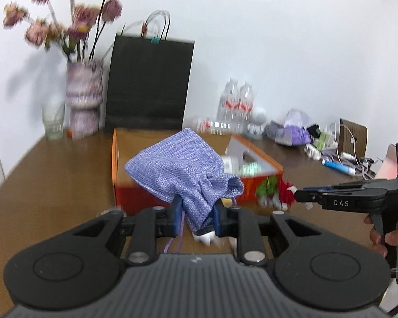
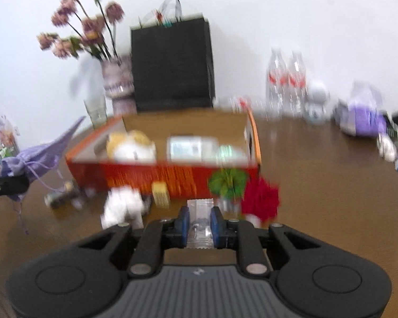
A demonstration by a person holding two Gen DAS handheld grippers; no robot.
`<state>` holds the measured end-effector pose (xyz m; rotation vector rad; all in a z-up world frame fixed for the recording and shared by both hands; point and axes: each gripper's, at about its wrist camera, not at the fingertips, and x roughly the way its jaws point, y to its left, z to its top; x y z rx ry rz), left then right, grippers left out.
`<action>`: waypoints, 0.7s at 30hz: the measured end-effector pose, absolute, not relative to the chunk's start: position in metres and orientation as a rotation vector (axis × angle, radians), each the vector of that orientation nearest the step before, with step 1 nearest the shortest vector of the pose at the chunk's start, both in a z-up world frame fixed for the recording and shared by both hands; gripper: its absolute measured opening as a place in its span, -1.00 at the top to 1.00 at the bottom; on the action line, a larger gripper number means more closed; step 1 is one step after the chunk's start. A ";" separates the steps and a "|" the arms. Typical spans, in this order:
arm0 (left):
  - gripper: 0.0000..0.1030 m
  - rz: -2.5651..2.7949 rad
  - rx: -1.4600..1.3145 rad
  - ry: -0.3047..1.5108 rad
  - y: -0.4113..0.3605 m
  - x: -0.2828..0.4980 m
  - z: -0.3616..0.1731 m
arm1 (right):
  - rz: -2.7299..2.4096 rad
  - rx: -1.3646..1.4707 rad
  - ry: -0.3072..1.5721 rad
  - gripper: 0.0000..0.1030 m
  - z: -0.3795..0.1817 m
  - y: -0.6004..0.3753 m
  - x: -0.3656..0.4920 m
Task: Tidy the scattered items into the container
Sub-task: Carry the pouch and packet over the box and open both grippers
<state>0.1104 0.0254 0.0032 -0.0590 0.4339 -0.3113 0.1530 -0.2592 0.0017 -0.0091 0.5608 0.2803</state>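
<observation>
Clamping a knitted purple pouch (image 1: 183, 164), left gripper (image 1: 196, 217); right gripper (image 2: 199, 225) pinching a clear plastic packet (image 2: 200, 212), before the orange box (image 2: 172, 175).

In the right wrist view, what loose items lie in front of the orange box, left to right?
Lilac drawstring pouch → small dark jar → white plush toy → yellow block → green leafy sprig → red artificial flower.

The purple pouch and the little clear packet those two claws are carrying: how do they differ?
The purple pouch is knitted, opaque cloth with a drawstring; the clear packet is flat, see-through plastic. The pouch bulges well beyond the left gripper, while the packet barely pokes past the right gripper. The pouch is bunched at its neck; the packet looks smooth. Both are pinched between blue pads in front of the orange box.
</observation>
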 end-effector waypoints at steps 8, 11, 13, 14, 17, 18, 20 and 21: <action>0.55 -0.319 -0.085 0.387 -0.006 0.186 0.032 | 0.272 -0.012 0.464 0.69 0.045 -0.232 0.232; 0.54 -0.304 -0.081 0.423 -0.017 0.222 0.023 | 0.249 -0.007 0.492 0.69 0.038 -0.225 0.270; 0.53 -0.289 -0.088 0.461 -0.020 0.246 0.012 | 0.237 -0.002 0.531 0.68 0.027 -0.222 0.294; 0.53 -0.284 -0.090 0.482 -0.021 0.257 0.006 | 0.237 0.004 0.554 0.67 0.021 -0.221 0.305; 0.50 -0.277 -0.097 0.526 -0.023 0.284 -0.011 | 0.232 0.017 0.606 0.61 0.006 -0.219 0.328; 0.44 -0.276 -0.093 0.532 -0.024 0.288 -0.015 | 0.226 0.018 0.612 0.62 0.002 -0.218 0.332; 0.20 -0.267 -0.084 0.542 -0.025 0.295 -0.022 | 0.223 0.027 0.619 0.14 -0.006 -0.220 0.337; -0.03 -0.259 -0.086 0.545 -0.024 0.294 -0.025 | 0.225 0.028 0.616 0.03 -0.008 -0.220 0.337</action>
